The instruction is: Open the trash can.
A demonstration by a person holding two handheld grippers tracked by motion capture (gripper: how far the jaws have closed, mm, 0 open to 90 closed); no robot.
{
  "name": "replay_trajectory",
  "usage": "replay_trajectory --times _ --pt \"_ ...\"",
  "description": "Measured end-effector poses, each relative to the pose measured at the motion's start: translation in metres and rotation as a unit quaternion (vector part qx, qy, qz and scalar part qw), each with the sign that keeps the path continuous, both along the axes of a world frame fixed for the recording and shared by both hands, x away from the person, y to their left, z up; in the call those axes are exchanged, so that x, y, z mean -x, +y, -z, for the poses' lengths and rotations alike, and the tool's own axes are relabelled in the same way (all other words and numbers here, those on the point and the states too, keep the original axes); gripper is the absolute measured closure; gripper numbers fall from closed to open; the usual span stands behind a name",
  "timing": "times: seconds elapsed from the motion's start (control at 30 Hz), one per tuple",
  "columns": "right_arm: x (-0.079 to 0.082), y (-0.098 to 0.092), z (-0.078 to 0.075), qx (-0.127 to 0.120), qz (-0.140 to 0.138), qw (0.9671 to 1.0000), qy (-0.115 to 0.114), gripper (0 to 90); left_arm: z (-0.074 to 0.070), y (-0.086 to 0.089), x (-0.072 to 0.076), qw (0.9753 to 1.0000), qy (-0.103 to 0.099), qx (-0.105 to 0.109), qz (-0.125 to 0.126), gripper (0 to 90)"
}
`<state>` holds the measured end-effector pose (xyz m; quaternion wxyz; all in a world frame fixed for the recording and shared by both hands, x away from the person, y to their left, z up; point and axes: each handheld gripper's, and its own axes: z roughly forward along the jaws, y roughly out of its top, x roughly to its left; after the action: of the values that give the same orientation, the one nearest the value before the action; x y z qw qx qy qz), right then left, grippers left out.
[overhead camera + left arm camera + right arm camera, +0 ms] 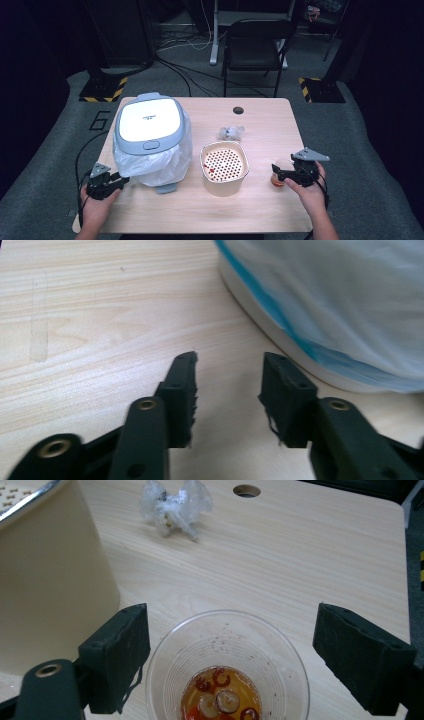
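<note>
Clear plastic cup (227, 667) at lower centre of the right gripper view, upright on the counter (310, 560), amber liquid with red rings and slices inside, sits between right gripper (231, 652) fingers spread wide; left gripper (228, 375) fingers narrowly apart, empty.

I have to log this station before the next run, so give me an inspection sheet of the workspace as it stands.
Surface: light wooden table, with a round cable hole near the far edge.
Job's things: clear plastic cup holding amber liquid and red slices; cream strainer tub with a perforated insert; lidded bin lined with a white bag.
Clutter: crumpled plastic wrap beyond the tub.
Grippers: right gripper open, jaws either side of the cup, not touching it; left gripper open, beside the bin's base.
Cables: black lead trailing from the left gripper; cables on the floor behind.
Surroundings: black chair, grey floor, hazard-striped stand feet.
</note>
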<state>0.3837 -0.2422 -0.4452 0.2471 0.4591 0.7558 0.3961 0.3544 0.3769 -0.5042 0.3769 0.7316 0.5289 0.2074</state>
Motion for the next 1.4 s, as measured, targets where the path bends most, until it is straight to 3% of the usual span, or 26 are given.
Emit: replay_trajectory --times 0.03,0.17,0.33,0.4,0.47,0.57,0.6,0.63,0.73,0.77,0.9,0.93,1.0,1.03,1.17,1.2,1.33,1.4 --pt "0.000 0.000 -0.002 0.002 0.000 1.0000 -0.003 14.5 -0.003 -0.003 0.003 0.9999 -0.002 0.011 0.001 64.5" --pt "0.004 0.003 -0.011 0.001 0.001 0.9998 -0.020 16.5 -0.017 -0.010 0.012 0.9996 -0.011 0.006 0.024 70.8" --pt "0.009 0.011 -0.023 -0.002 -0.018 0.9992 -0.036 21.8 -0.026 -0.019 0.028 0.9988 -0.001 0.006 0.048 73.8" --pt "0.009 0.015 -0.026 0.000 -0.028 0.9990 -0.034 22.8 -0.029 -0.022 0.033 0.9982 0.004 0.023 0.055 73.6" --pt "0.009 0.019 -0.027 0.000 -0.036 0.9988 -0.034 25.1 -0.031 -0.026 0.038 0.9965 0.007 0.041 0.073 73.6" --pt "0.008 0.026 -0.030 -0.002 -0.045 0.9984 -0.035 28.7 -0.032 -0.038 0.043 0.9947 0.001 0.042 0.094 76.9" --pt "0.008 0.027 -0.030 -0.001 -0.053 0.9980 -0.035 29.2 -0.033 -0.042 0.044 0.9936 0.004 0.049 0.101 76.8" --pt "0.008 0.030 -0.031 -0.004 -0.053 0.9979 -0.035 29.4 -0.034 -0.044 0.044 0.9925 0.007 0.040 0.115 76.7" --pt "0.007 0.034 -0.032 -0.002 -0.060 0.9976 -0.034 29.9 -0.034 -0.056 0.043 0.9887 0.004 0.041 0.144 80.0" --pt "0.008 0.036 -0.032 -0.004 -0.059 0.9977 -0.032 30.2 -0.032 -0.060 0.041 0.9881 -0.003 0.041 0.148 81.3" --pt "0.007 0.040 -0.032 -0.004 -0.066 0.9974 -0.030 30.3 -0.030 -0.079 0.041 0.9840 0.002 0.052 0.170 83.6" --pt "0.007 0.042 -0.032 -0.005 -0.066 0.9973 -0.030 30.4 -0.029 -0.086 0.044 0.9873 0.012 0.068 0.143 83.6" --pt "0.006 0.044 -0.032 -0.005 -0.072 0.9970 -0.029 30.4 -0.027 -0.092 0.041 0.9863 0.007 0.056 0.155 84.5" --pt "0.006 0.046 -0.032 -0.004 -0.074 0.9969 -0.028 30.4 -0.027 -0.094 0.040 0.9844 0.009 0.058 0.166 84.5" --pt "0.005 0.052 -0.032 -0.004 -0.080 0.9965 -0.024 30.4 -0.023 -0.105 0.037 0.9844 0.001 0.058 0.166 83.2" --pt "0.004 0.054 -0.032 -0.003 -0.082 0.9963 -0.026 30.4 -0.023 -0.106 0.035 0.9835 0.001 0.055 0.172 83.2" --pt "0.001 0.059 -0.032 -0.005 -0.082 0.9964 -0.021 30.6 -0.019 -0.111 0.028 0.9844 -0.006 0.064 0.163 82.1" --pt "-0.001 0.062 -0.032 -0.008 -0.084 0.9962 -0.019 30.8 -0.020 -0.112 0.026 0.9867 -0.003 0.071 0.146 81.5"
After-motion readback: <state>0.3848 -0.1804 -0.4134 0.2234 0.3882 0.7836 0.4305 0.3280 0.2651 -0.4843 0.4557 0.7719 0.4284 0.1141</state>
